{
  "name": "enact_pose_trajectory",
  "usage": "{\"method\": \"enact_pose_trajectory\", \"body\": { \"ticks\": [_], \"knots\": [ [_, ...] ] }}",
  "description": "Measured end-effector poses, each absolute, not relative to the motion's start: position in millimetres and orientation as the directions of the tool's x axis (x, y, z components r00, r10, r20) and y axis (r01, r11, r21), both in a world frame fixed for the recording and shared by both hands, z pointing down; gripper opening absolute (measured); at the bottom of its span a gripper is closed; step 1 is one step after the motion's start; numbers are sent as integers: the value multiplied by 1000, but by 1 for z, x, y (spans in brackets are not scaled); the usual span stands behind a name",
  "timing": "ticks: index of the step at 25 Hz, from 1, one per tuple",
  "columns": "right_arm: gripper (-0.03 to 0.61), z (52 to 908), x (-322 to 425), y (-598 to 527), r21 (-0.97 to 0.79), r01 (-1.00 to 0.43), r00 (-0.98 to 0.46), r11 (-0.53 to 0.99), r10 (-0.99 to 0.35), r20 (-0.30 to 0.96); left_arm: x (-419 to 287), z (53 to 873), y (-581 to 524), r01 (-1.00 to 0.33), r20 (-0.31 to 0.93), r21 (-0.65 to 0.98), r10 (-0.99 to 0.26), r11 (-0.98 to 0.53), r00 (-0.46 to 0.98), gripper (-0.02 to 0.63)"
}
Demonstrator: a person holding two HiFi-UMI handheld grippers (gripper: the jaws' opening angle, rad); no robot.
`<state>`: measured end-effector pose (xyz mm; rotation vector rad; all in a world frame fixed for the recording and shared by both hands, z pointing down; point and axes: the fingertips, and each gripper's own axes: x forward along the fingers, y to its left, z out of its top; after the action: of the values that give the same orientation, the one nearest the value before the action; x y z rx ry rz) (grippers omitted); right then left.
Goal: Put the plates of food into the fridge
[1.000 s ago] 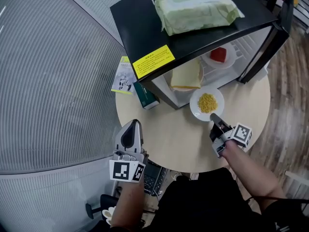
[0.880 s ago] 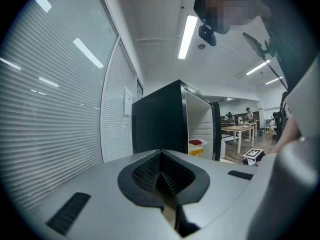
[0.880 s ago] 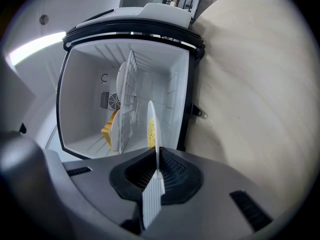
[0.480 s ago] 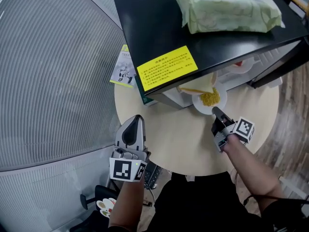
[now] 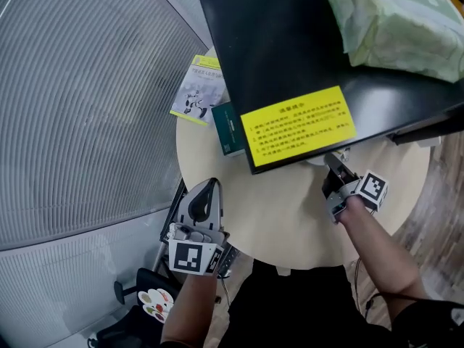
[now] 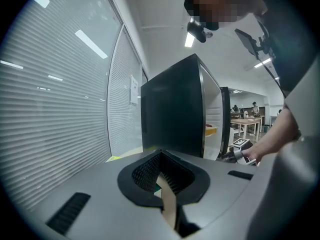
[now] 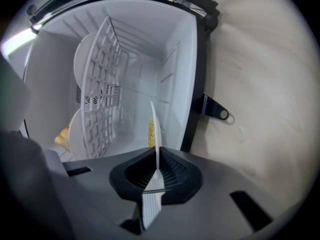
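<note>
Holding the plate [image 7: 158,126] by its near rim, my right gripper [image 5: 336,171] has its jaws clamped shut on that thin edge. The plate sits at the mouth of the fridge [image 5: 290,64], with its yellow food [image 7: 150,132] toward the white interior. My left gripper [image 5: 206,191] hangs over the near edge of the surface [image 5: 283,209], jaws together on nothing, well apart from the work.

The grip is a pinch at one point of the rim, so the far side of the plate carries itself. Any dip of my wrist could let the loose food slide off, or let the plate twist in the jaws. The black door frame [image 7: 196,84] lies just beside the plate on one side, and the wire shelf [image 7: 100,84] stands on the other. A sideways drift would knock the rim against either. A plate with bread [image 7: 74,130] already sits deeper in, near the shelf, and pushing too far risks bumping it.

From the head view the fridge top hides the plate, so I judge clearances from the right gripper view alone. The open lane runs between shelf and side wall [image 7: 177,74], toward the back. It looks wide enough if I go straight.
</note>
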<state>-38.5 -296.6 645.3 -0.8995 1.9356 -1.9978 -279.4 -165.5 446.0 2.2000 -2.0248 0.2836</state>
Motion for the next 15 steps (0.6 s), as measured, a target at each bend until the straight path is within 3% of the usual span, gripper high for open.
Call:
{"method": "enact_pose_trajectory", "body": {
  "ticks": [15],
  "knots": [
    [17, 655, -65, -324, -934, -339, -776, -115, -526, 347, -309, 452, -142, -998, 281, -26, -959, -55, 45, 5]
  ]
}}
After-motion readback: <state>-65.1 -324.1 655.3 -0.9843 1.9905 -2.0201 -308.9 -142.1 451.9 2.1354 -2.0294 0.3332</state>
